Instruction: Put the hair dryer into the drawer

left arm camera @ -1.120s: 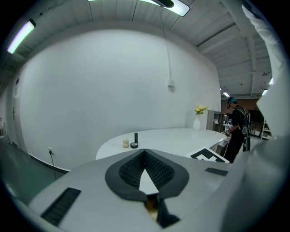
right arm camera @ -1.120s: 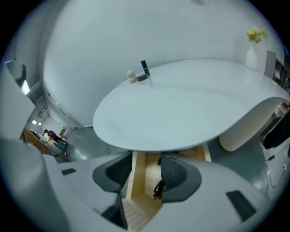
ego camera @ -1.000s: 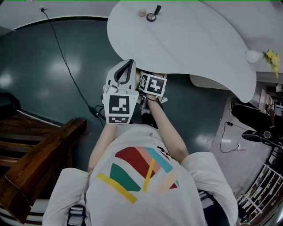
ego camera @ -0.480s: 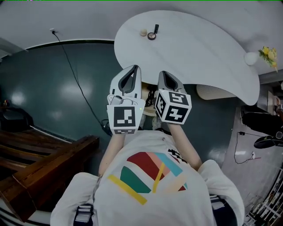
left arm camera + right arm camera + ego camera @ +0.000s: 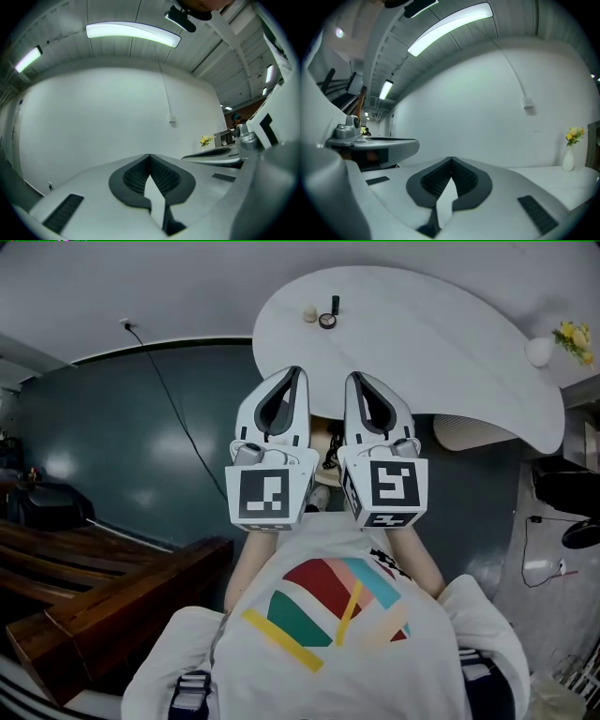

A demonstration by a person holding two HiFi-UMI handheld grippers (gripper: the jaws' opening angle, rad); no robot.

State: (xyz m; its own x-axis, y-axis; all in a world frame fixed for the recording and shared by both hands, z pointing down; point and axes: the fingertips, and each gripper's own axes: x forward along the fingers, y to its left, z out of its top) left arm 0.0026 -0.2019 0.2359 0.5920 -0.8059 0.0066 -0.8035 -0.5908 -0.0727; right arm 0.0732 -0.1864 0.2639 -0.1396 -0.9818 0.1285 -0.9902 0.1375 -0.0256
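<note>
Dark teal floor (image 5: 112, 446) fills the left of the head view, and on the far side a big white curved table (image 5: 441, 343) sweeps off to the right. Near left, wooden steps (image 5: 94, 596). Both tools are held level, side by side, just beyond the person's patterned shirt (image 5: 328, 615). On the left gripper (image 5: 294, 371) the jaws are pinched tip to tip with nothing in them. The right gripper (image 5: 352, 377), just beside it, is likewise closed and empty. A black cable (image 5: 164, 390) trails across the floor on the left. At the table's far right stands a white vase (image 5: 538, 352) of yellow flowers, with a few small items (image 5: 325, 321) at its far left. The hair dryer? No view shows it, so I cannot tell where it is.
</note>
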